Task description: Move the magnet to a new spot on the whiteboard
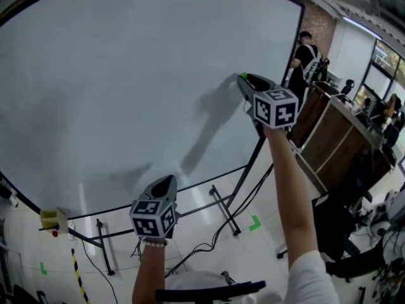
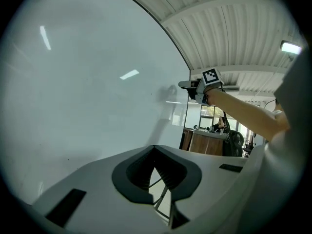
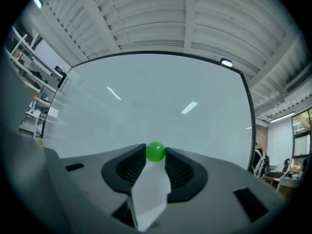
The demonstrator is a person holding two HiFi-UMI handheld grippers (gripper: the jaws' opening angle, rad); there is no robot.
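The large whiteboard (image 1: 126, 94) fills the head view and stands in front of both grippers. My right gripper (image 1: 243, 78) is raised near the board's right side and is shut on a small green round magnet (image 3: 155, 151), which sits between its fingertips. The magnet (image 1: 243, 76) is close to the board surface (image 3: 146, 106); I cannot tell whether it touches. In the left gripper view the right gripper (image 2: 185, 85) shows side-on with its shadow on the board beside it. My left gripper (image 1: 169, 180) is lower, near the board's bottom edge, with its jaws meeting at the tips (image 2: 154, 149) and nothing between them.
The board's black stand legs (image 1: 221, 211) and cables run across the floor below. A wooden counter (image 1: 329, 132) stands at the right, with a person (image 1: 307, 59) behind it. A yellow object (image 1: 54, 219) hangs at the board's lower left. Green tape (image 1: 254, 223) marks the floor.
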